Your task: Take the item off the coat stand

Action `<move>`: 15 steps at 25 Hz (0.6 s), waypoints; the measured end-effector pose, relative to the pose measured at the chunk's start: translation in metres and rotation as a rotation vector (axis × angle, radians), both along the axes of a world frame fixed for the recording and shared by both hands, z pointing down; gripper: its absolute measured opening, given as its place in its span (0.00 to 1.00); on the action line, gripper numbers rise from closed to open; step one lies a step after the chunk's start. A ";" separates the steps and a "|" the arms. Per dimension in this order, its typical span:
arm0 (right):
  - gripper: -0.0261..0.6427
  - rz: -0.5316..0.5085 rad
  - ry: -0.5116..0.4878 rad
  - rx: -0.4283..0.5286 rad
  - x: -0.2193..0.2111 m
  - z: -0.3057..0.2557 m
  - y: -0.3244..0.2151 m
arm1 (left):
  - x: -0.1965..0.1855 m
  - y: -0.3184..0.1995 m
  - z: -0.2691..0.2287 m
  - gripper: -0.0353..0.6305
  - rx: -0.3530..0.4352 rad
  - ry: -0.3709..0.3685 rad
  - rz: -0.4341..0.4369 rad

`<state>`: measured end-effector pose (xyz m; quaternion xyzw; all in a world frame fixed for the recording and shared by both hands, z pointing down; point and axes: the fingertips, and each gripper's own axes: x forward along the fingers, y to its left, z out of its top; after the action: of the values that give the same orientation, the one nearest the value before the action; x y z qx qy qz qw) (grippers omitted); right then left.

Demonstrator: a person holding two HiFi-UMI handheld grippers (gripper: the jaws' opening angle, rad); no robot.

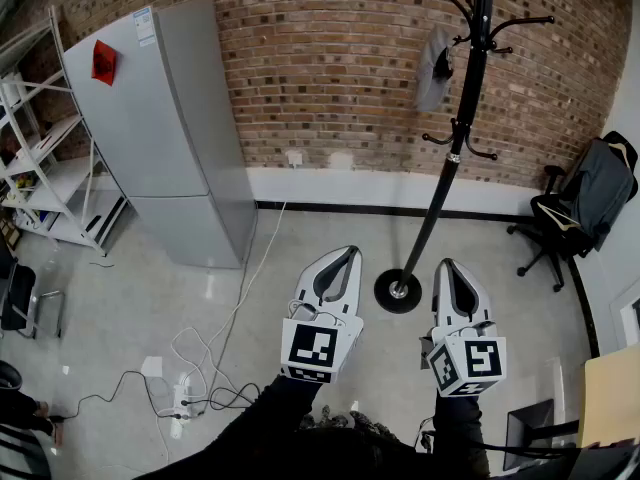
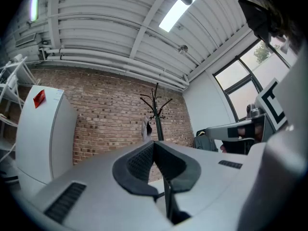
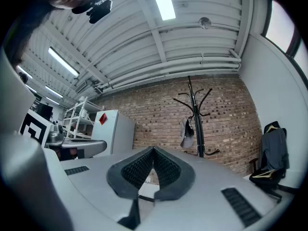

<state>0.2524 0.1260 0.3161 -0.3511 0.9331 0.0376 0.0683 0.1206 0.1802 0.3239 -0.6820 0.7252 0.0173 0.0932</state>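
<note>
A black coat stand point(image 1: 455, 138) rises from a round base point(image 1: 398, 292) on the floor before the brick wall. A grey cap point(image 1: 435, 66) hangs from one of its upper left hooks; the same cap point(image 3: 186, 135) shows in the right gripper view and small in the left gripper view point(image 2: 147, 129). My left gripper point(image 1: 350, 253) and right gripper point(image 1: 442, 264) are held side by side, well short of the stand, pointing toward it. Both have their jaws shut with nothing between them.
A tall grey fridge point(image 1: 165, 133) stands at the left by a white shelf rack point(image 1: 40, 158). A black office chair point(image 1: 580, 203) with a jacket sits at the right. Cables and a power strip point(image 1: 182, 398) lie on the floor at the left.
</note>
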 end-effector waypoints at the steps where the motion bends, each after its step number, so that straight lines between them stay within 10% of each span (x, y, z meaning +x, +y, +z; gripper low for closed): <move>1: 0.05 0.001 -0.001 -0.002 -0.003 0.001 0.001 | -0.003 0.001 0.001 0.06 -0.003 0.001 -0.001; 15: 0.05 -0.002 0.021 -0.010 -0.042 0.012 -0.003 | -0.052 0.005 0.008 0.06 0.004 0.019 -0.025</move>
<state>0.2102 0.1234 0.3280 -0.3499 0.9343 0.0366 0.0571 0.0688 0.1852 0.3322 -0.6725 0.7345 0.0238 0.0878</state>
